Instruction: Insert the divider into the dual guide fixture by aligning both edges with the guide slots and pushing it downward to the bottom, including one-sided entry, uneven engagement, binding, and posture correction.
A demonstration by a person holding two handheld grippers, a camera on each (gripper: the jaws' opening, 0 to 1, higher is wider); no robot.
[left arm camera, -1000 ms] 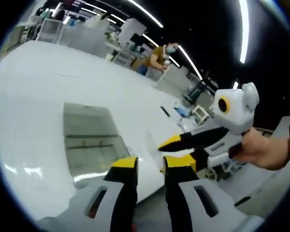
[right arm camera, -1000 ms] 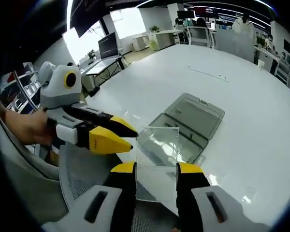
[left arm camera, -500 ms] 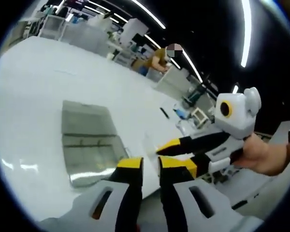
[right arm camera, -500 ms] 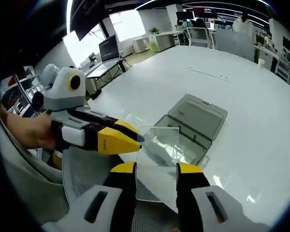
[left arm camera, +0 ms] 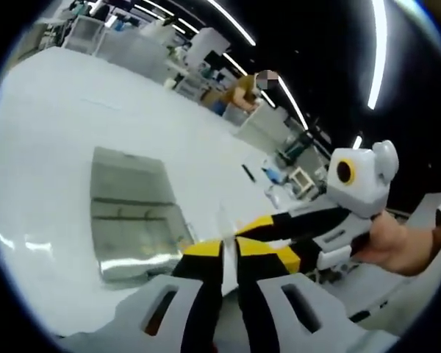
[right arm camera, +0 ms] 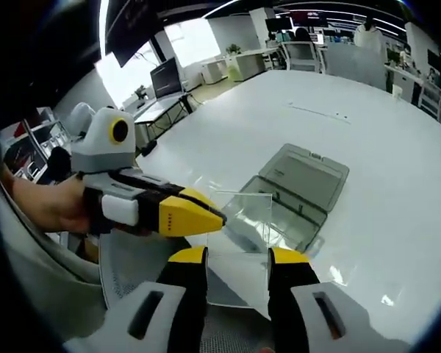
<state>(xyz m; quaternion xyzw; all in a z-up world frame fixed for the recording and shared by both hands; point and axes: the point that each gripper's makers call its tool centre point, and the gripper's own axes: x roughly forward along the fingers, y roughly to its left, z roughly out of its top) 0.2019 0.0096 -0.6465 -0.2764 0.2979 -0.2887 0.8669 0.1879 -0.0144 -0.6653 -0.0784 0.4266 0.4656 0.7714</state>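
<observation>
A clear divider (right arm camera: pixel 239 228) hangs above the near table edge, my right gripper (right arm camera: pixel 237 255) shut on its two side edges. In the right gripper view my left gripper (right arm camera: pixel 213 213) comes in from the left, its yellow tips on the divider's upper left edge. In the left gripper view my left gripper (left arm camera: pixel 229 248) has its jaws almost together on the divider (left arm camera: pixel 222 220), which is seen edge-on there. The right gripper (left arm camera: pixel 268 237) reaches in from the right, held by a hand. The clear grey guide fixture (left arm camera: pixel 128 206) (right arm camera: pixel 298 184) lies on the white table beyond, apart from the divider.
The white table (right arm camera: pixel 367 140) stretches far behind the fixture. A small dark object (left arm camera: pixel 248 171) lies on it to one side. A grey mesh chair seat (right arm camera: pixel 125 272) is below the table edge. A person (left arm camera: pixel 242 88) sits among desks in the background.
My left gripper's jaws have gone from apart to almost together on the divider's edge. In the right gripper view the left gripper has slid rightward onto the divider. The right gripper's hold is unchanged.
</observation>
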